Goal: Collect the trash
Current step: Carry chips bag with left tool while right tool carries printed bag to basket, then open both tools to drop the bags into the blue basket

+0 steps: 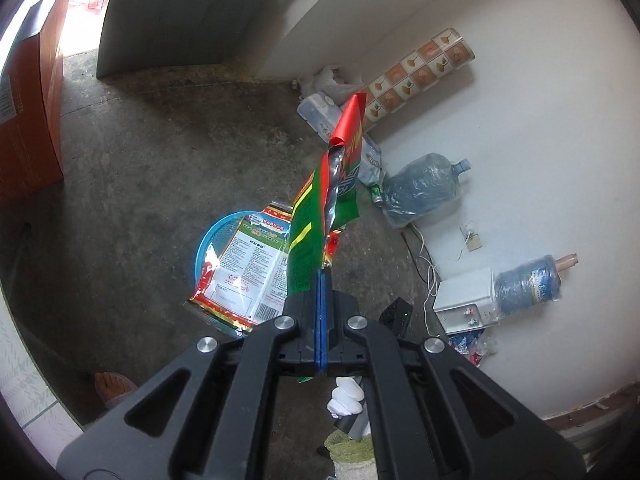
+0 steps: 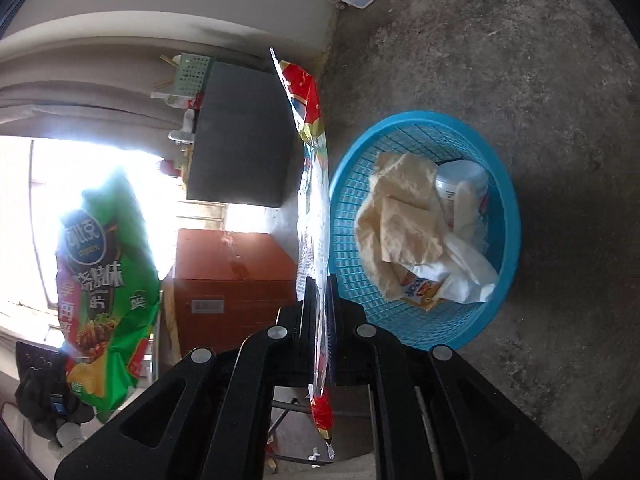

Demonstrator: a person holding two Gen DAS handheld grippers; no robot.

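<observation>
Grey concrete floor (image 1: 160, 152) runs under both my claws to a white wall (image 1: 540, 120), where two water jugs (image 1: 424, 188) lie.

My left claw (image 1: 322, 270) is clenched on the bottom edge of a green chip bag (image 1: 308, 232). That bag stands up straight ahead of the fingertips, its red top farthest from me. Beyond and below this claw, slightly to its left, sits the blue basket (image 1: 204, 248), with a white-and-red wrapper (image 1: 244, 276) spread over it.

My right claw (image 2: 320, 280) is clenched on that same wrapper (image 2: 314, 184), which I see edge-on: it runs from behind the fingers, through the closed jaws, and on past the tips. Just to the right of this claw, touching distance from the wrapper's edge, is the basket (image 2: 348, 208). Inside it lie crumpled brown paper (image 2: 400, 216), a white bottle (image 2: 460, 188) and white tissue (image 2: 468, 268). Far to this claw's left hangs the green bag (image 2: 104, 280), bright window light behind it. An orange box (image 2: 236, 272) and a grey cabinet (image 2: 240, 144) stand between the bag and the wrapper in the right view.
</observation>
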